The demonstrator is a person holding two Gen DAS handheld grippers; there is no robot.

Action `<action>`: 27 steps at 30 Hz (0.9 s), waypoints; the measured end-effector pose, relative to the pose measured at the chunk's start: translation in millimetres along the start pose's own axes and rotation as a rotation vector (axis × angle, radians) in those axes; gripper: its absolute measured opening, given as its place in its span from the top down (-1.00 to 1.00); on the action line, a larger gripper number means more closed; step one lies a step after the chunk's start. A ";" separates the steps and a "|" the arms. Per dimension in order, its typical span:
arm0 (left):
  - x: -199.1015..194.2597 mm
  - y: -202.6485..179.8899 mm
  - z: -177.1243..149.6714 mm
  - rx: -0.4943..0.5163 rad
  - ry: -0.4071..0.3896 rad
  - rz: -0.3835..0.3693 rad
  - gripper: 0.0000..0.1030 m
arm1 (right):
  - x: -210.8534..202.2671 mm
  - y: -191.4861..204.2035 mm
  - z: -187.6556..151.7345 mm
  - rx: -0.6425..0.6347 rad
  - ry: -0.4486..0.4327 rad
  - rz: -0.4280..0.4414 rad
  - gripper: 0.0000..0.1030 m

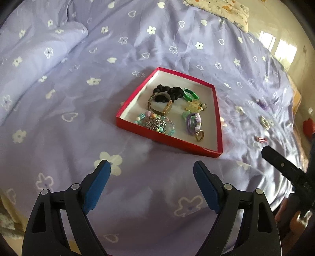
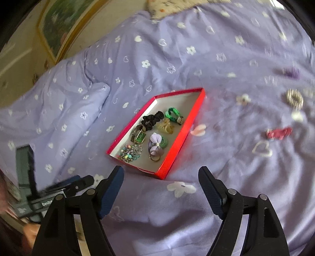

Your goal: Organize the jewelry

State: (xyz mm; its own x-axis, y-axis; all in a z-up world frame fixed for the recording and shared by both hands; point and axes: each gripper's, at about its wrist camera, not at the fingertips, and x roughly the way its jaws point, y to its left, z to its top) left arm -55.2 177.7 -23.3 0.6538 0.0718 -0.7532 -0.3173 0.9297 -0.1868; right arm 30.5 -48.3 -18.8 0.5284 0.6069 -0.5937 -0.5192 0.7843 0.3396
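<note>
A shallow red box [image 1: 169, 140] [image 2: 177, 143] lies on the purple bed cover. It holds a black scrunchie [image 1: 167, 92], a gold watch [image 2: 139, 135], a beaded necklace [image 1: 157, 124], a green band [image 2: 173, 113], a purple hair tie [image 2: 155, 143] and a ring [image 1: 199, 135]. Loose pieces lie on the cover right of the box: a silver piece [image 2: 294, 99], a red clip [image 2: 278, 133], a purple item [image 2: 291, 72]. My left gripper [image 1: 151, 169] is open and empty, short of the box. My right gripper [image 2: 160, 175] is open and empty, near the box's front corner.
The bed cover [image 1: 78, 118] is wrinkled, with a folded ridge at the left. A patterned pillow [image 1: 222, 9] lies at the far end. The bed's edge and floor show at the right in the left wrist view. The other gripper [image 1: 285, 167] shows at the right.
</note>
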 end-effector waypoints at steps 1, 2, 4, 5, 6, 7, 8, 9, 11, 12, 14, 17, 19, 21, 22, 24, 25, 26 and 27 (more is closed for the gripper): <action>-3.3 -1.1 0.6 0.008 -0.011 0.007 -0.70 | -2.3 4.8 0.5 -0.027 -0.009 -0.011 -0.60; -6.0 -1.5 1.8 0.012 -0.019 0.010 -0.75 | -5.6 10.7 2.5 -0.059 -0.020 -0.022 -0.64; -16.0 -3.6 6.1 0.023 -0.056 0.018 -0.83 | -11.4 19.2 7.7 -0.101 -0.038 -0.038 -0.71; -21.1 -5.0 8.6 0.032 -0.076 0.022 -0.89 | -14.4 22.5 10.9 -0.119 -0.044 -0.041 -0.75; -24.6 -6.5 10.9 0.041 -0.089 0.026 -0.94 | -18.4 27.8 16.2 -0.145 -0.049 -0.044 -0.77; -30.3 -9.7 14.4 0.059 -0.110 0.037 -0.97 | -21.3 31.4 20.5 -0.164 -0.052 -0.046 -0.83; -35.3 -12.7 17.7 0.077 -0.130 0.047 -1.00 | -25.5 35.8 26.7 -0.187 -0.057 -0.056 -0.89; -38.4 -14.8 20.0 0.088 -0.144 0.053 -1.00 | -27.7 39.6 30.3 -0.202 -0.063 -0.066 -0.91; -44.8 -19.1 24.7 0.107 -0.176 0.065 -1.00 | -37.2 46.4 38.4 -0.239 -0.097 -0.075 -0.97; -46.6 -20.3 25.8 0.111 -0.195 0.077 -1.00 | -39.5 47.5 39.7 -0.243 -0.109 -0.076 -0.97; -46.4 -20.9 25.2 0.116 -0.222 0.095 -1.00 | -43.5 46.8 38.8 -0.243 -0.145 -0.091 -0.98; -39.3 -22.9 20.7 0.128 -0.224 0.099 -1.00 | -35.5 38.6 30.0 -0.214 -0.145 -0.105 -0.98; -30.4 -24.1 14.9 0.136 -0.209 0.105 -1.00 | -24.3 31.3 23.4 -0.188 -0.114 -0.105 -0.98; -23.1 -25.3 9.0 0.138 -0.195 0.125 -1.00 | -14.1 24.2 15.4 -0.172 -0.089 -0.113 -0.98; -19.9 -25.9 6.2 0.140 -0.189 0.130 -1.00 | -11.0 22.1 12.4 -0.167 -0.081 -0.118 -0.98; -12.9 -26.3 1.0 0.145 -0.172 0.141 -1.00 | -3.4 18.1 4.8 -0.158 -0.060 -0.126 -0.98; -9.8 -26.6 -1.6 0.148 -0.164 0.148 -1.00 | 0.3 16.3 1.0 -0.155 -0.050 -0.132 -0.98; -8.0 -27.1 -3.9 0.149 -0.158 0.150 -1.00 | 2.6 15.5 -1.7 -0.154 -0.042 -0.137 -0.98; -6.8 -27.1 -5.8 0.150 -0.153 0.152 -1.00 | 3.8 14.8 -3.6 -0.153 -0.036 -0.140 -0.98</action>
State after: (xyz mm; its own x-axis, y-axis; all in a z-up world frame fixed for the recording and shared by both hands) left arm -55.0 149.9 -16.8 0.7064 0.2575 -0.6593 -0.3216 0.9465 0.0251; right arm 22.4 -34.8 -18.7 0.6246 0.5000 -0.5999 -0.5338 0.8340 0.1395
